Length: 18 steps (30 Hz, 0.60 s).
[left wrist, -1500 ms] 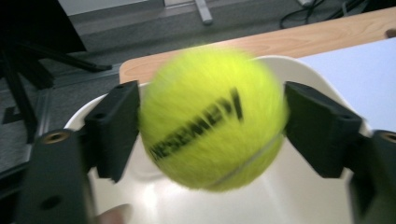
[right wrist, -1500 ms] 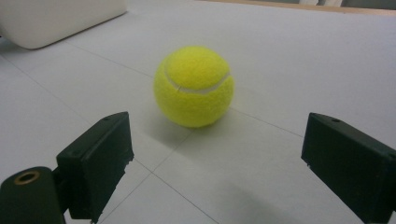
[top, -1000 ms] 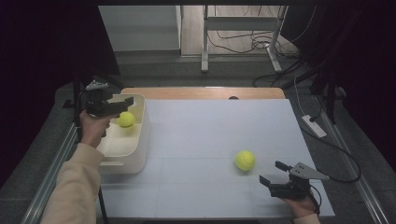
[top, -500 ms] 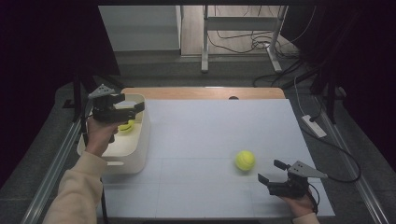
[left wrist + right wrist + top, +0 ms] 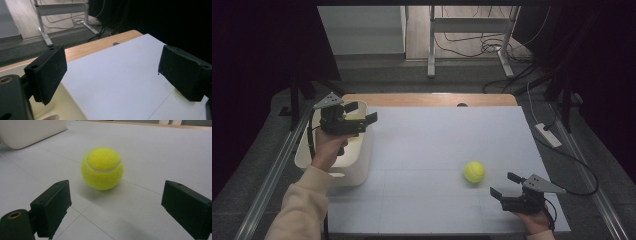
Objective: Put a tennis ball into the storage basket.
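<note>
Ball: round yellow felt tennis ball (image 5: pixel 474 171) on white table (image 5: pixel 437 145)
Right gripper (image 5: pixel 506 185): jaws spread, empty, near ball
Left gripper (image 5: pixel 362 113): jaws released, empty, over cream plastic bin (image 5: pixel 357 165)

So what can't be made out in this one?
- Inside of the bin: high view, the left gripper and hand cover it, so any ball inside is hidden.
- Bin in the right gripper view: cut off by the top edge.
- Ball in the left gripper view: only a yellow sliver behind one jaw.
- Right gripper: open, short of the ball.
</note>
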Each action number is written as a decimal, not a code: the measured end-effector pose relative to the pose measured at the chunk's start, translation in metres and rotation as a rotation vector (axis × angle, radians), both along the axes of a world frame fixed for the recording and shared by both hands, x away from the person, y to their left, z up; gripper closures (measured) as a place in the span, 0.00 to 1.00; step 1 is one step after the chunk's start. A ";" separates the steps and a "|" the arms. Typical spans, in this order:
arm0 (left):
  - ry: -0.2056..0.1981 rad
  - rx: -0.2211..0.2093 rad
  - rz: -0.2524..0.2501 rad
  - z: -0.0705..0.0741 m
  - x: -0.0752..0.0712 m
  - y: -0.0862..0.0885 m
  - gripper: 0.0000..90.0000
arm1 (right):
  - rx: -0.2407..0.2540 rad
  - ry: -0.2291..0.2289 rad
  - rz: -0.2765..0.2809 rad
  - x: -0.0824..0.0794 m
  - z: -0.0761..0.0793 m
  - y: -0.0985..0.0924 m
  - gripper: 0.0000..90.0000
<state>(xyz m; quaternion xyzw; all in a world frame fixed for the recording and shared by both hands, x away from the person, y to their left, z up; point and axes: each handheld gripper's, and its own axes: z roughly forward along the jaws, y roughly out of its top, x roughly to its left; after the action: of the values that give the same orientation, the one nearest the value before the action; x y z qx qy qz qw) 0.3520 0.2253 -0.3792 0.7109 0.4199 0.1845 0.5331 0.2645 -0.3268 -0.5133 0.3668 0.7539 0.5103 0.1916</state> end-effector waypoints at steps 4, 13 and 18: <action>0.005 -0.003 -0.022 -0.001 0.001 -0.007 0.10 | 0.002 0.000 -0.003 -0.001 0.001 -0.001 0.09; -0.004 0.014 -0.088 -0.002 -0.005 -0.027 0.10 | 0.001 -0.003 0.006 -0.002 0.001 -0.002 0.10; 0.001 0.030 -0.106 -0.005 -0.007 -0.037 0.10 | 0.003 -0.005 0.011 -0.002 0.001 -0.001 0.10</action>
<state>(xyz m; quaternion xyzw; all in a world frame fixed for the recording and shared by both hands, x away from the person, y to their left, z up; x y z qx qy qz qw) 0.3449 0.1882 -0.3846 0.7401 0.3793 0.1619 0.5312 0.2622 -0.3283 -0.5118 0.3616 0.7546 0.5134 0.1902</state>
